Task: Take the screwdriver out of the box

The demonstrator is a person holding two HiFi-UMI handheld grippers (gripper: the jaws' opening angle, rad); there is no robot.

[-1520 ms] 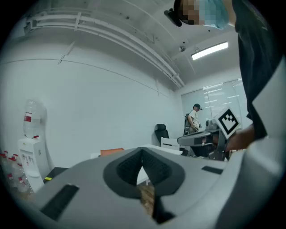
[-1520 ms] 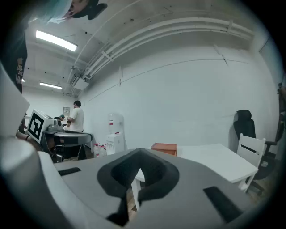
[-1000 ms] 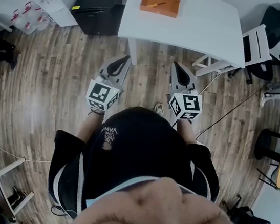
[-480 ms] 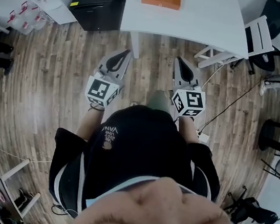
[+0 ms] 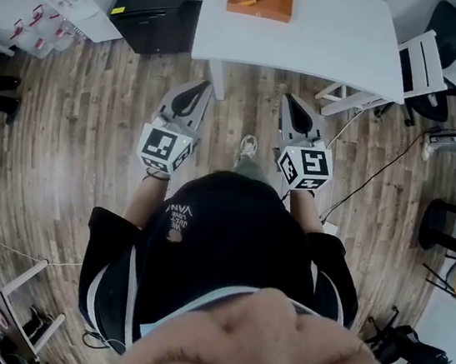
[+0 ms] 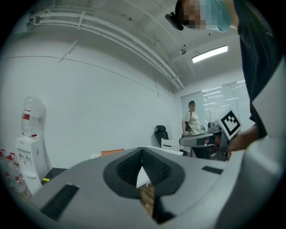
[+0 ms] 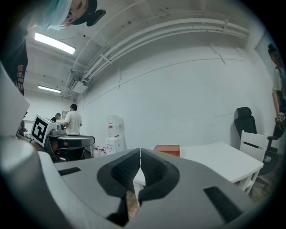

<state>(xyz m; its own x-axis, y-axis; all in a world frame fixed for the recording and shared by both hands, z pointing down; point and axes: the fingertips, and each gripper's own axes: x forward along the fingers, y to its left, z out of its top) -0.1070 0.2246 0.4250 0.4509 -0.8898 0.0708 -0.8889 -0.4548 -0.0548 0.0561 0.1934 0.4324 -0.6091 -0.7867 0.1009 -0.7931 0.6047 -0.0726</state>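
1. The left gripper [image 5: 200,89] and right gripper [image 5: 291,102] each have their jaws pressed together, pinching nothing
2. Both point toward the white table [image 5: 332,40], stopping short of its near edge
3. The screwdriver [image 5: 255,2] lies inside the orange box [image 5: 259,10] on that table, well ahead of both grippers and between their lines

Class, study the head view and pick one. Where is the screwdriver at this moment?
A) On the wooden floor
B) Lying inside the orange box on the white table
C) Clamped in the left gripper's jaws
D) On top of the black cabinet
B: the screwdriver lies inside the orange box on the white table, while the left gripper and the right gripper are shut and empty, short of the table.
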